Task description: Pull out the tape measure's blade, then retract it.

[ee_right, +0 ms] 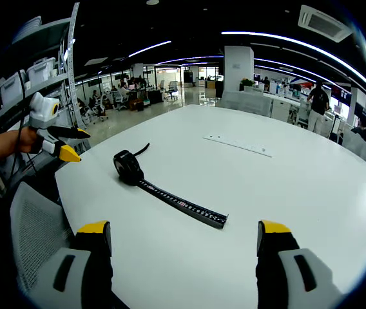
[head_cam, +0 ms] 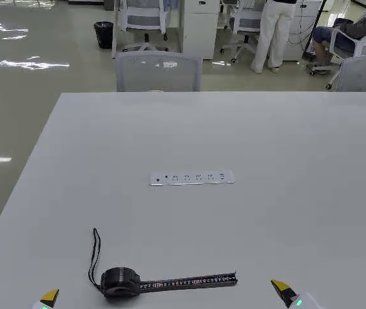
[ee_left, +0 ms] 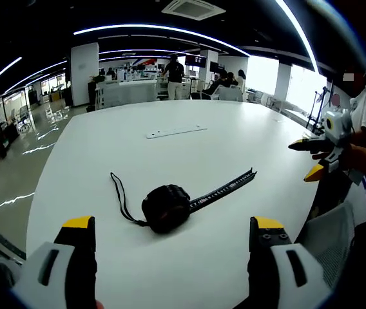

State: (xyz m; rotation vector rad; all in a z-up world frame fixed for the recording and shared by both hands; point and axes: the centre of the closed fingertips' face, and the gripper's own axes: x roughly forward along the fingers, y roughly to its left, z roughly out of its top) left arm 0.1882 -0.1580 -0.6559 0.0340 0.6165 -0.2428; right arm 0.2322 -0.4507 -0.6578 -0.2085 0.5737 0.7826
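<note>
A black tape measure lies on the white table near the front edge, its dark blade drawn out a short way to the right and lying flat. A black wrist cord trails from its case. The case and blade sit ahead of my left gripper, which is open and holds nothing. My right gripper is open too, with the blade's end just beyond its fingers and the case farther off. In the head view a yellow fingertip shows left and another right.
A white power strip lies flat in the middle of the table. A grey mesh chair stands at the far edge. Beyond it are office chairs, a black bin and a standing person.
</note>
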